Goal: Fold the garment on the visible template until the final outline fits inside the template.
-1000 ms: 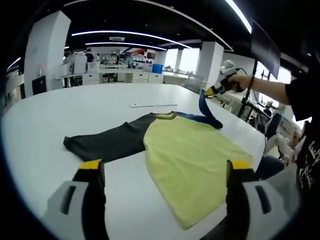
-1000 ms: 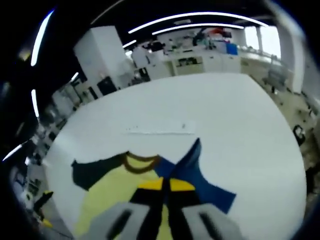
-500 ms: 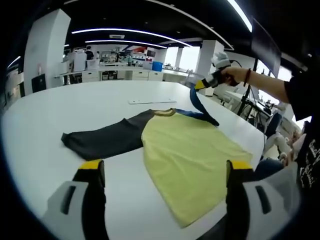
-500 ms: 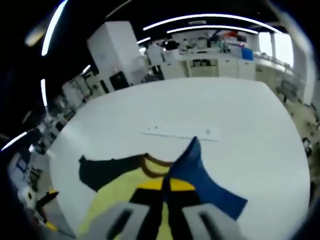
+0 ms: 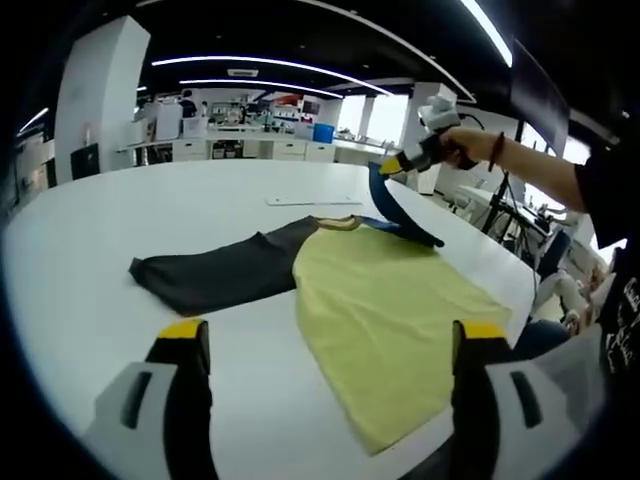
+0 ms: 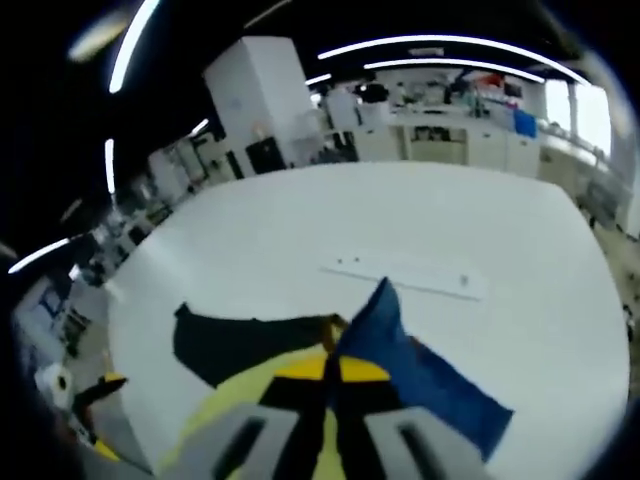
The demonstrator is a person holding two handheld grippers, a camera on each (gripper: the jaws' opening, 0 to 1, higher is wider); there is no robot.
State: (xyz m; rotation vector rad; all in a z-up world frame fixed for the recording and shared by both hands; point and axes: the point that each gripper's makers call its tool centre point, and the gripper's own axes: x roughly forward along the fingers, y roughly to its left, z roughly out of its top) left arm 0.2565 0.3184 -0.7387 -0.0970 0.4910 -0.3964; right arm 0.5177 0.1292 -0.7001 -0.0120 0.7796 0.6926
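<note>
A T-shirt lies on the white table [image 5: 120, 220], with a yellow body [image 5: 385, 310], one dark grey sleeve [image 5: 215, 272] spread flat and one blue sleeve [image 5: 392, 212] lifted off the table. My right gripper [image 5: 392, 168] is shut on the tip of that blue sleeve [image 6: 372, 322] and holds it up above the collar [image 5: 336, 222]. The grey sleeve [image 6: 245, 342] lies left of the jaws in the right gripper view. My left gripper [image 5: 330, 335] stands open near the table's front edge, short of the shirt's hem, nothing between its yellow-tipped fingers [image 5: 180, 330].
A thin clear strip [image 5: 310, 201] lies flat on the table beyond the collar, seen as the strip [image 6: 405, 276] in the right gripper view. A person's arm [image 5: 535, 170] reaches in from the right. Desks, pillars and office furniture stand far behind the table.
My right gripper has carried the blue sleeve tip higher and inward, toward the collar and over the shirt. The left gripper has stayed open in place.
</note>
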